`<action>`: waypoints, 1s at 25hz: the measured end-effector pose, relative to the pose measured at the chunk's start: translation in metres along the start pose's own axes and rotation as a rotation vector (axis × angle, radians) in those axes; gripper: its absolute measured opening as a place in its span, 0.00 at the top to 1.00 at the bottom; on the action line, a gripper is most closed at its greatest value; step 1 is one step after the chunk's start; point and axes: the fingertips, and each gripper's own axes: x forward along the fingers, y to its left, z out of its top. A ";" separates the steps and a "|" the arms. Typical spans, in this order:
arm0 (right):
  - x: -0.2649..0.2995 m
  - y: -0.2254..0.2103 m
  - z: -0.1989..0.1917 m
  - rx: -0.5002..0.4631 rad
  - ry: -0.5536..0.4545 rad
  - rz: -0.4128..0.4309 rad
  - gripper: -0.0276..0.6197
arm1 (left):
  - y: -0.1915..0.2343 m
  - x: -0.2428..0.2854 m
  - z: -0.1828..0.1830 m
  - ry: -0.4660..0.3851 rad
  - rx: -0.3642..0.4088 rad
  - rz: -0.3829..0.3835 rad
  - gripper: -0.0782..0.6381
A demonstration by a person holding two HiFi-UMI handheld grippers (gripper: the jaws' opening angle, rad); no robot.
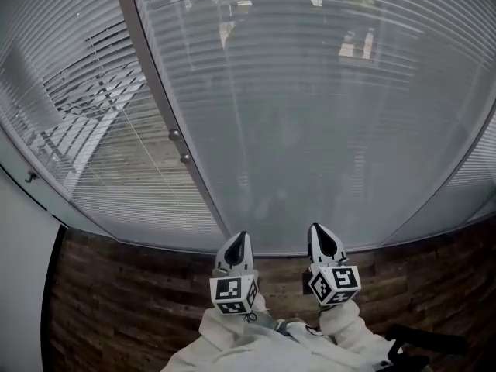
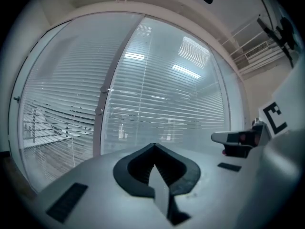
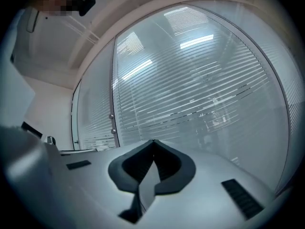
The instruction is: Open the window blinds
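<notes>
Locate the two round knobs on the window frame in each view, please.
Head view: knobs left of centre, on the slanted frame post.
Left gripper view: knobs left of centre, mid-height.
Right gripper view: knobs left of centre, below mid-height.
Shared landmark: the frame post between the blinds.

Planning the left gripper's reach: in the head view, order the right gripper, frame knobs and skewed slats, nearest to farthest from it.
From the left gripper:
1. right gripper, right beside it.
2. frame knobs, ahead-left.
3. skewed slats, far-left pane.
</notes>
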 end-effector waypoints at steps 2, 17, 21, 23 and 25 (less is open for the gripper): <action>0.018 -0.003 0.001 -0.004 -0.008 -0.005 0.94 | 0.011 0.018 0.001 0.002 -0.003 -0.001 0.89; 0.138 -0.002 0.015 -0.026 -0.046 0.019 0.94 | 0.066 0.132 0.019 -0.012 0.008 -0.025 0.89; 0.150 -0.009 0.016 -0.016 -0.036 0.029 0.94 | 0.103 0.131 0.045 -0.063 0.218 0.132 0.89; 0.155 -0.011 0.018 -0.013 -0.037 0.035 0.94 | 0.125 0.127 0.062 -0.054 0.444 0.170 0.86; 0.159 -0.014 0.019 0.000 -0.037 0.038 0.94 | 0.146 0.123 0.071 0.038 0.706 0.183 0.64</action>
